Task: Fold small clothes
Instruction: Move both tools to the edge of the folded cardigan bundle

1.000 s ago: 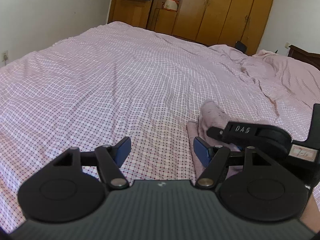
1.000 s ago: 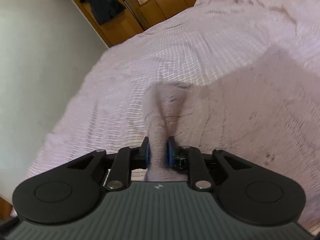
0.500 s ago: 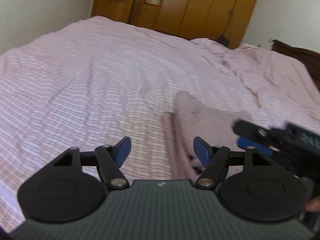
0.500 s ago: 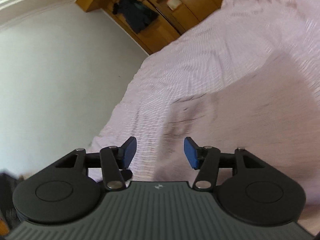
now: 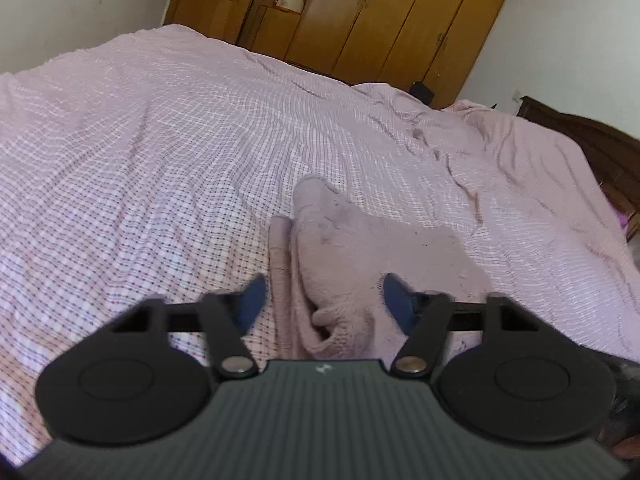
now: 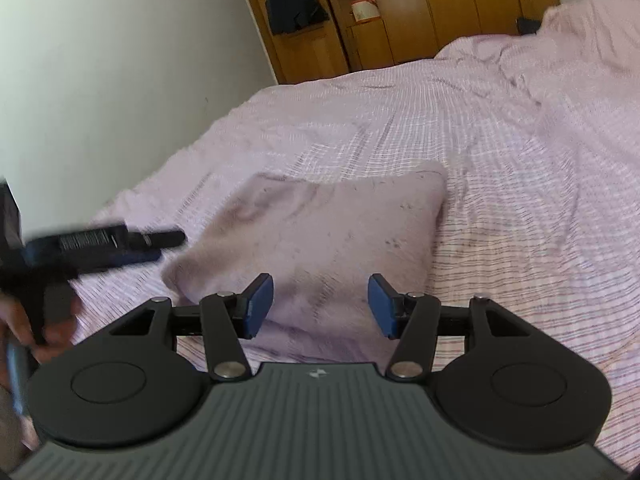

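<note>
A small pinkish-mauve garment [image 5: 352,248] lies folded on the checked bed sheet [image 5: 160,140]. My left gripper [image 5: 325,294] hovers at its near left edge, a bunched fold between the blue pads. Its jaws are closing and the pads [image 5: 252,300] do not touch the cloth. In the right wrist view the garment [image 6: 328,232] lies as a flat rectangle. My right gripper [image 6: 320,304] stands open just above its near edge, holding nothing. The left gripper [image 6: 160,246] shows blurred at the cloth's left side, held by a hand [image 6: 48,332].
The pink checked sheet [image 6: 520,200] covers the whole bed, with rumpled bedding [image 5: 500,152] at the far right. Wooden wardrobes [image 5: 380,20] line the far wall. A dark headboard [image 5: 600,148] is at the right, a white wall [image 6: 120,60] at the left.
My right gripper let go of the garment, opened and swung away with a roll. The garment dropped flat. My left gripper moved over the cloth's edge and its jaws narrowed.
</note>
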